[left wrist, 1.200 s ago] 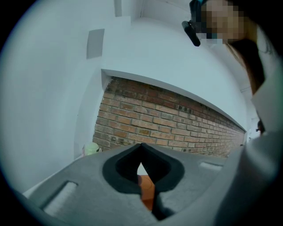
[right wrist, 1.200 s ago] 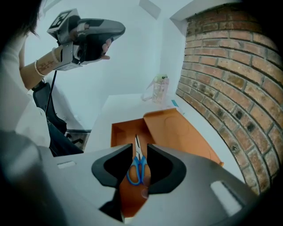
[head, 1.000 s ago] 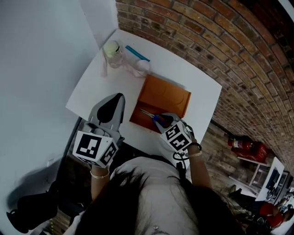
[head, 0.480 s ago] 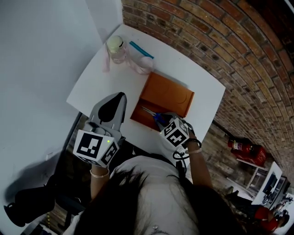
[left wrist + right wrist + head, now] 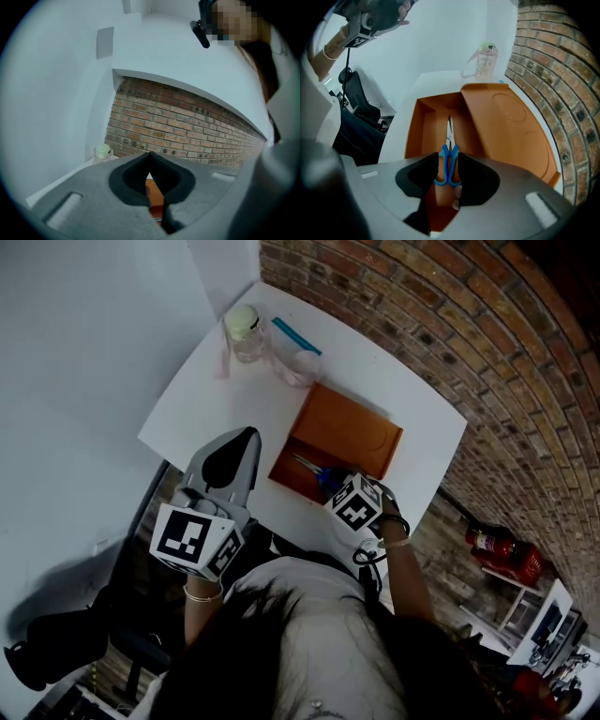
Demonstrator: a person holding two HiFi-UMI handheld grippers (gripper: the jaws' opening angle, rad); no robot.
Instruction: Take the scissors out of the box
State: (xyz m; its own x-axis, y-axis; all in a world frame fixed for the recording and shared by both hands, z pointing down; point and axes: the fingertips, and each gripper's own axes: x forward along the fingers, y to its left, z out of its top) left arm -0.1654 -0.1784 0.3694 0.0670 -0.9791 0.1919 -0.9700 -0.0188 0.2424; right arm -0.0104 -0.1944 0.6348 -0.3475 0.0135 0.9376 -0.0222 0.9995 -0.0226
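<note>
An orange box (image 5: pixel 292 457) lies open on the white table (image 5: pixel 206 399), its lid (image 5: pixel 349 432) folded back. Blue-handled scissors (image 5: pixel 449 154) lie lengthwise in its tray, blades pointing away. My right gripper (image 5: pixel 449 171) points steeply down into the near end of the tray (image 5: pixel 423 126). Its jaws have just been opening and now stand on either side of the blue handles without pressing on them. In the head view that gripper (image 5: pixel 336 484) covers the handles, and only the blades (image 5: pixel 305 465) show. My left gripper (image 5: pixel 246 437) hovers over the table's near left edge, shut and empty.
A clear bottle with a pale green cap (image 5: pixel 244 332) and a pink strap stands at the table's far corner, a blue strip (image 5: pixel 295 336) beside it. A white wall runs along the left, a brick wall along the right. A black chair (image 5: pixel 361 110) stands off the table.
My right gripper has sunk lower into the box, over the scissors' handles. The left gripper has stayed where it was.
</note>
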